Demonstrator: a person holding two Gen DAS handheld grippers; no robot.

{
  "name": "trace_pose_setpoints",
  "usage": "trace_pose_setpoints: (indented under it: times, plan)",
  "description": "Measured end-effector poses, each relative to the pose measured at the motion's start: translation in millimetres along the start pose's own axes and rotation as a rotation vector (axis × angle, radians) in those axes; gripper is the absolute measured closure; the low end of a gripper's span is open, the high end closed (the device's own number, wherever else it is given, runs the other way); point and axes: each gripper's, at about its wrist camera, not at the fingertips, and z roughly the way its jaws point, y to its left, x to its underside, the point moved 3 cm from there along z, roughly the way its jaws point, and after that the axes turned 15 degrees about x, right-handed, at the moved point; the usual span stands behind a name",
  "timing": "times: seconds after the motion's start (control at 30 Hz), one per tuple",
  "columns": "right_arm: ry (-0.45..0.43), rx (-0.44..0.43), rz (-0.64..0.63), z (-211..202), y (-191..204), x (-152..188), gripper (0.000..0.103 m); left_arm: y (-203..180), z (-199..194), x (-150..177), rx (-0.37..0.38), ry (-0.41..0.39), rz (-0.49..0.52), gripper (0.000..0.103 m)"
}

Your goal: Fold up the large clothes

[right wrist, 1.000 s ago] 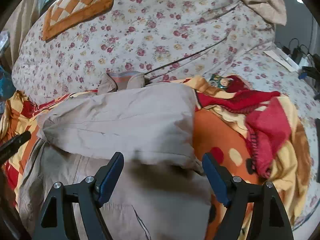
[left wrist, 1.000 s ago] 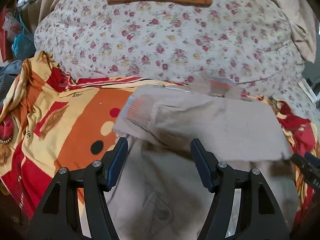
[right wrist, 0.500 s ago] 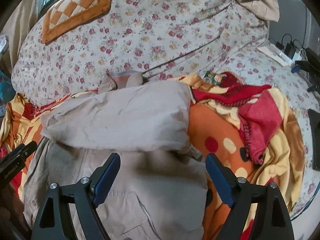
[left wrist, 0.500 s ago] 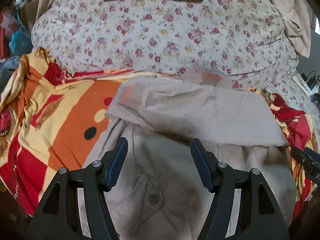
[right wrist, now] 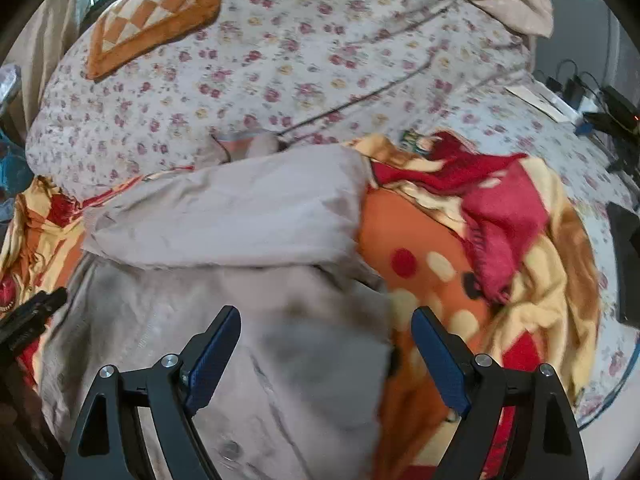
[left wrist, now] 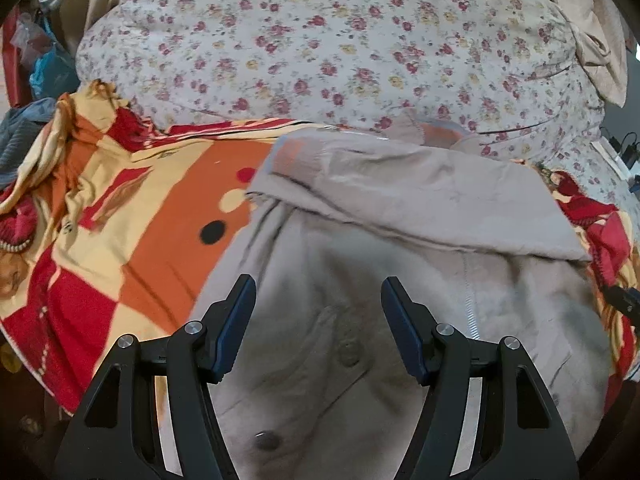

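Observation:
A large beige jacket (left wrist: 400, 216) lies on an orange, red and yellow blanket (left wrist: 120, 216) on the bed. Its far part is folded toward me over the body; buttons and a pocket flap show near me. My left gripper (left wrist: 318, 300) is open and empty above the jacket's near left part. My right gripper (right wrist: 326, 336) is open and empty over the jacket's (right wrist: 224, 224) near right edge, where it meets the blanket (right wrist: 432, 248). Each gripper's tip shows at the edge of the other's view.
A floral quilt (left wrist: 320, 52) is heaped behind the jacket, with an orange checked cushion (right wrist: 156, 16) on top. Bunched red blanket folds (right wrist: 504, 216) lie to the right. Cables and chargers (right wrist: 592, 100) sit at the far right. Bags and clothes (left wrist: 36, 80) are piled at the left.
Both grippers have drawn back toward me and away from the folded part. More of the jacket's near body, with its buttons, has come into view. The jacket lies still.

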Motion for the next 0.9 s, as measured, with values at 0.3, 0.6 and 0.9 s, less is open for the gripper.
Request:
trace_pose_setpoints:
  times: [0.3,0.6,0.9]
  plan:
    - [0.06,-0.055,0.026,15.4,-44.4,38.0,0.018,45.4,-19.7,30.2,-0.059,0.026,-0.024,0.037]
    - [0.103,-0.189,0.037,30.7,-30.4,52.3,0.028,74.7,-34.6,54.3,-0.087,0.056,-0.056,0.037]
    - [0.025,-0.124,-0.033,31.1,-27.4,49.3,0.1,85.6,-47.0,62.9,-0.012,0.097,-0.072,0.037]
